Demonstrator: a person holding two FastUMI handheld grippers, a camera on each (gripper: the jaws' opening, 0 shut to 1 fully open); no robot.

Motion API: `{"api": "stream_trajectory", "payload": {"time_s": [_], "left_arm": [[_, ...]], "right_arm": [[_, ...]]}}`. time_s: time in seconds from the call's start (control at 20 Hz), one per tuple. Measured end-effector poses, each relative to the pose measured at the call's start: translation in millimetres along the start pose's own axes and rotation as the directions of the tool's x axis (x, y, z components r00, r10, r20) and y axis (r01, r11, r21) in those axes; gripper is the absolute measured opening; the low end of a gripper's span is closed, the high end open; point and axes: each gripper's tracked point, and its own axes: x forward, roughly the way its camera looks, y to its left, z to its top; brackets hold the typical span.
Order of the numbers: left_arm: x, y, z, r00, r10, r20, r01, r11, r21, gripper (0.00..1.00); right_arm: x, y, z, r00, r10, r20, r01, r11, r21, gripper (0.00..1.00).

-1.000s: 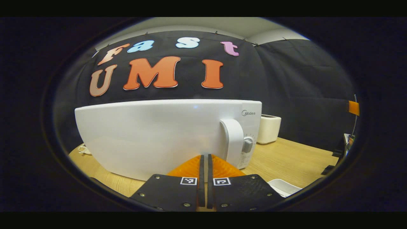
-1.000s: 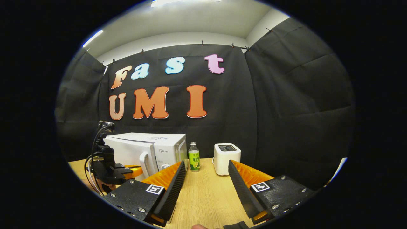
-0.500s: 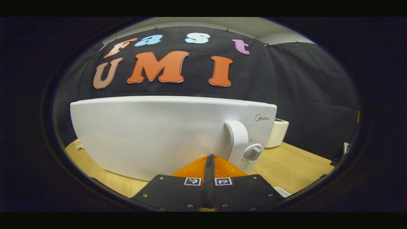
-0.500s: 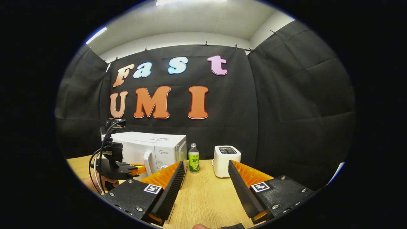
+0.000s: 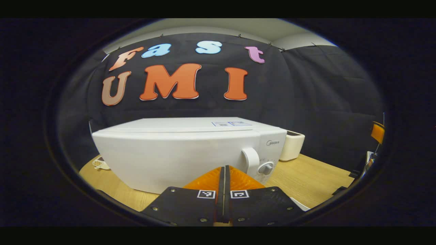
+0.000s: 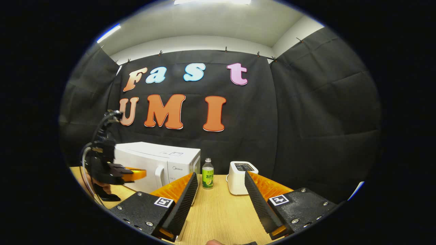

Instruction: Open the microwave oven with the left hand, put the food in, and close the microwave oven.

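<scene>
The white microwave point(image 5: 177, 156) stands on the wooden table with its door closed; its handle point(image 5: 251, 160) and a knob point(image 5: 266, 168) are at the door's right. My left gripper point(image 5: 223, 169) is shut with nothing between its fingers, a short way in front of the door, left of the handle and apart from it. The right gripper view also has the microwave point(image 6: 160, 165) at the left, with my left gripper point(image 6: 135, 175) held by a hand before it. My right gripper point(image 6: 220, 176) is open and empty above the table.
A white toaster point(image 6: 240, 173) and a green-labelled bottle point(image 6: 207, 173) stand right of the microwave. A white dish edge point(image 5: 300, 204) lies on the table point(image 5: 306, 177) near my left gripper; its contents are hidden. Black cloth walls close the back and right.
My left gripper closed fully, then drew back and rose from the microwave, whose top now shows. The door stayed closed. My right gripper stayed open and tilted up slightly.
</scene>
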Motion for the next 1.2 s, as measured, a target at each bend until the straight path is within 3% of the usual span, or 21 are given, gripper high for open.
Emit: {"api": "stream_trajectory", "payload": {"time_s": [0.2,0.25,0.3,0.5,0.75,0.85,1.2], "left_arm": [[-60.0,33.2,78.0,0.993,0.019,0.119,-0.019,1.000,0.000,0.05],[-74.8,44.3,93.5,0.989,0.033,0.143,-0.035,0.999,0.008,0.19],[-88.5,53.1,106.9,0.986,0.042,0.161,-0.046,0.999,0.016,0.22],[-148.6,104.5,145.8,0.968,0.130,0.216,-0.141,0.989,0.034,0.69],[-218.3,175.8,186.4,0.919,0.265,0.293,-0.286,0.958,0.031,0.72],[-236.2,195.7,196.9,0.906,0.295,0.303,-0.312,0.950,0.006,0.83],[-274.0,251.1,219.4,0.870,0.391,0.301,-0.402,0.915,-0.026,0.84]], "right_arm": [[7.3,8.2,29.9,1.000,-0.007,0.017,0.008,0.999,-0.039,0.87],[8.3,12.1,38.7,1.000,-0.003,0.026,0.004,0.999,-0.042,0.87],[9.3,18.1,48.9,0.999,0.005,0.037,-0.004,0.999,-0.041,0.87],[14.9,52.6,85.3,0.994,0.072,0.077,-0.067,0.996,-0.058,0.87],[21.1,95.7,119.5,0.984,0.130,0.119,-0.122,0.990,-0.072,0.88],[23.5,105.8,130.8,0.983,0.139,0.121,-0.130,0.989,-0.072,0.89],[21.6,107.8,174.8,0.981,0.112,0.161,-0.104,0.993,-0.060,0.89]]}}
